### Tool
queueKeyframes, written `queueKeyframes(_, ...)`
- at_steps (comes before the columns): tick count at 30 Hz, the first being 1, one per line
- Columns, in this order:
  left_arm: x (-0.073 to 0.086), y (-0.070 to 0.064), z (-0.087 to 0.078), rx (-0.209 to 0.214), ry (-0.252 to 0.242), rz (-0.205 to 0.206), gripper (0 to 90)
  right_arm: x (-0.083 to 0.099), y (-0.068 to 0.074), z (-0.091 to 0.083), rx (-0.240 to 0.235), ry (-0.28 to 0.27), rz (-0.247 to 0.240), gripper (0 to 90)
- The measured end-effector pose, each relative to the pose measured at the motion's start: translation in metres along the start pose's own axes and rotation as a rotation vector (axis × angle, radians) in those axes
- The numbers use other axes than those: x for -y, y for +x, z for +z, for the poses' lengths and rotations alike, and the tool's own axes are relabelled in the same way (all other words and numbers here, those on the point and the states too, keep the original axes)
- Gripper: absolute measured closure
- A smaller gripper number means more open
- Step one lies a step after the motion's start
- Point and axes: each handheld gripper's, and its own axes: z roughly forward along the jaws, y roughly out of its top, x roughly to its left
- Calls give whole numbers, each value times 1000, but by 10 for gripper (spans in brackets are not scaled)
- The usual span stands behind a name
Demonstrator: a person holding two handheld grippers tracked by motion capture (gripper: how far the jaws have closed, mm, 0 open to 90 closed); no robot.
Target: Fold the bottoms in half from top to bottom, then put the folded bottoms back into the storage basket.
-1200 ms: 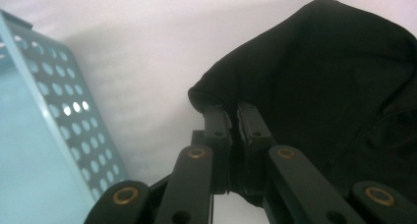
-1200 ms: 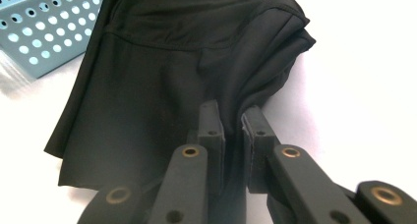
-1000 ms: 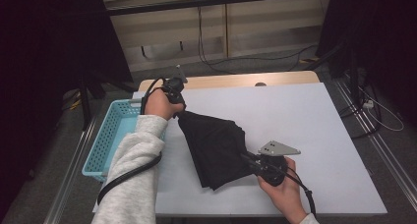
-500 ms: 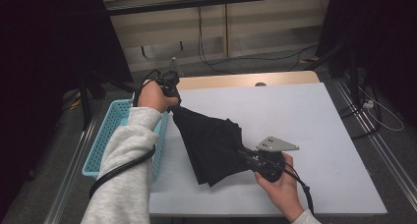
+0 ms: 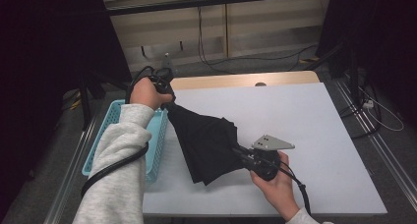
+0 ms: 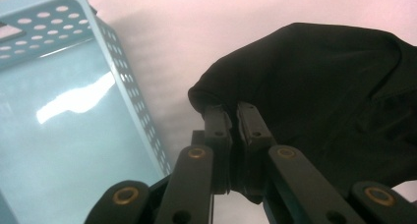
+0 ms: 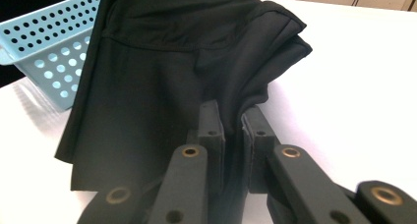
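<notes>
Mid-frame in high view, black cloth (image 5: 206, 143) is being held stretched over white table (image 5: 319, 126), w/ left gripper (image 5: 164, 94) clamped on its upper-left end beside blue basket (image 5: 110, 121) & right gripper (image 5: 246, 157) clamped on its lower-right end.

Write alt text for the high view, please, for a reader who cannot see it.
Two hand-held grippers stretch a black garment between them above a white table: the left gripper holds its far end beside a light blue basket, the right gripper its near end.
</notes>
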Motion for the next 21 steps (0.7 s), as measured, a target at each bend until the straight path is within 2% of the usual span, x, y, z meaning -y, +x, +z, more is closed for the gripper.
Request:
queueKeyframes(11,6,6,-12,19,-20,-10,851,-9,7,3,-16,-10,-5,818)
queueKeyframes(15,5,7,-19,-1,-9,-17,852,-13,10,4,-29,-14,-11,818)
queueKeyframes(21,3,10,-27,3,-18,-14,852,-16,12,7,-40,-15,-15,817)
